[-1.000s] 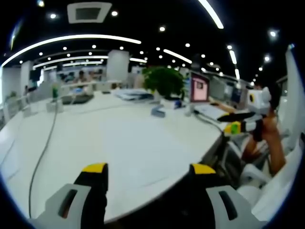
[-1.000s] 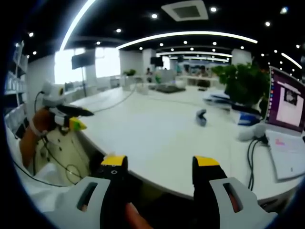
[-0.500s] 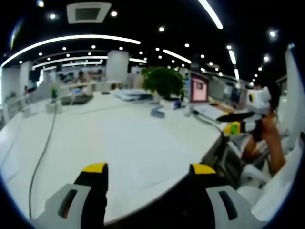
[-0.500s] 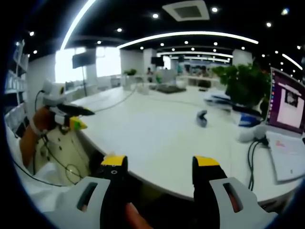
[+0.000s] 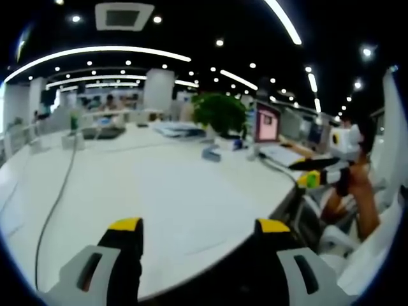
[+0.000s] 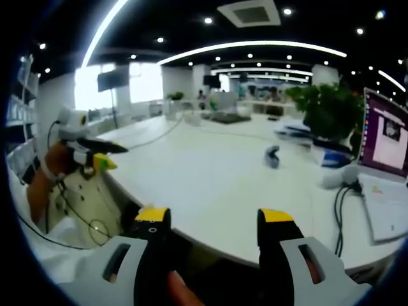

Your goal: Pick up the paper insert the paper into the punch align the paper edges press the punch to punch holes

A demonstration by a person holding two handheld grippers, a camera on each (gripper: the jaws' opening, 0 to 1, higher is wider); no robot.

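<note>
The left gripper [image 5: 199, 228] and the right gripper [image 6: 215, 220] both hang wide apart – holding nothing – at the edge of the white table [image 6: 210, 172], far from the small punch [image 6: 272, 155].

Bright ceiling strip lights [image 6: 248, 46], soft blur, fisheye-curved edges

Wide bare stretch of white table [image 6: 210, 185] ahead. Obstacles: punch [image 6: 272, 156] mid-table, plant [image 6: 328, 111] and laptop [image 6: 386, 191] at right, cable [image 5: 54, 204] along left side.
</note>
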